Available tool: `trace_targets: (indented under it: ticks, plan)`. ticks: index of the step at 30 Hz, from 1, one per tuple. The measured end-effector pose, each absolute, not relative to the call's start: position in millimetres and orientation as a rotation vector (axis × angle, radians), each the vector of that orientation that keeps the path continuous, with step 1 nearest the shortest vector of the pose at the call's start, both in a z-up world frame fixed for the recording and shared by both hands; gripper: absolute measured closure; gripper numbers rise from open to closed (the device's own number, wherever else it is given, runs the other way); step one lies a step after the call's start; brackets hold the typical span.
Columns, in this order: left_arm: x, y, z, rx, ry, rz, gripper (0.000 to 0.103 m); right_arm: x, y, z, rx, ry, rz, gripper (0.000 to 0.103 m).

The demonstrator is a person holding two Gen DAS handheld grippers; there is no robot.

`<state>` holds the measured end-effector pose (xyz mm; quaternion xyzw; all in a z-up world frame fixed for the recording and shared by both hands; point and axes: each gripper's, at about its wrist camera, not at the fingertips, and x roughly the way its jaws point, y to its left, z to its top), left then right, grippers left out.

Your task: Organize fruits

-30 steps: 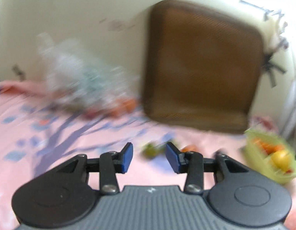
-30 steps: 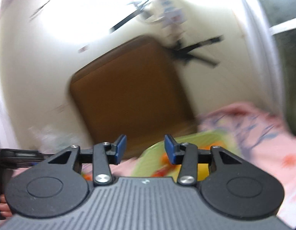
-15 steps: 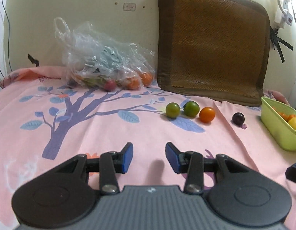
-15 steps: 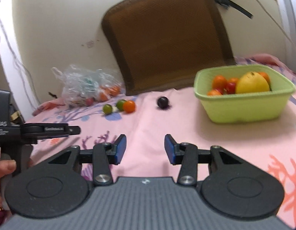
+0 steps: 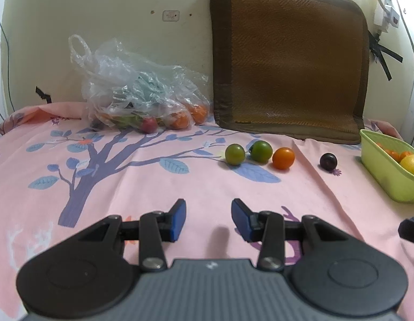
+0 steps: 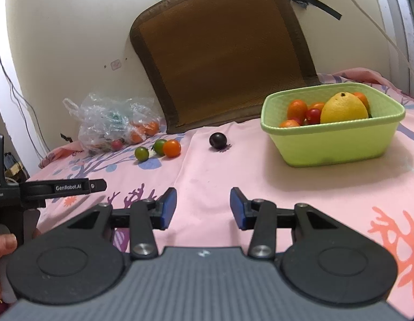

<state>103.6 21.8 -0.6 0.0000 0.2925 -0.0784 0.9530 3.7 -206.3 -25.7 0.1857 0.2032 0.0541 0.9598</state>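
The left tool point(image 5: 208, 219) is sitting low in the frame with its blue pads spread apart and nothing between them, pointing up the frame toward the loose fruits. The right tool point(image 6: 203, 208) is likewise standing spread and empty, aiming toward the gap between the dark fruit and the basket. Four small round fruits are lying in a rough row running left to right across the middle of the frame: a green fruit point(image 5: 235, 154), a darker green fruit point(image 5: 261, 151) just beside it, an orange fruit point(image 5: 283, 158) next along, and a dark purple fruit point(image 5: 328, 161) set apart further right. Being round, none is showing a clear long axis. The lime-green basket point(image 6: 332, 141) is sitting at the right, holding orange and red fruits and a large yellow fruit point(image 6: 344, 109) leaning on end. Everything is resting on a pink sheet point(image 5: 180, 187) printed with a purple tree. A clear plastic bag point(image 5: 132, 91) of fruit is slumping against the cream wall, beside a brown woven mat point(image 5: 290, 61) propped upright.
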Motion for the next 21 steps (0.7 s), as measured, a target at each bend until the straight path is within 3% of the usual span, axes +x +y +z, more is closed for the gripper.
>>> trace_targets:
  ticks: [21]
  plan:
    - [99.4, 16.7, 0.1, 0.039, 0.573, -0.183, 0.060, 2.8, -205.8, -26.6, 0.385, 0.407, 0.048, 0.056]
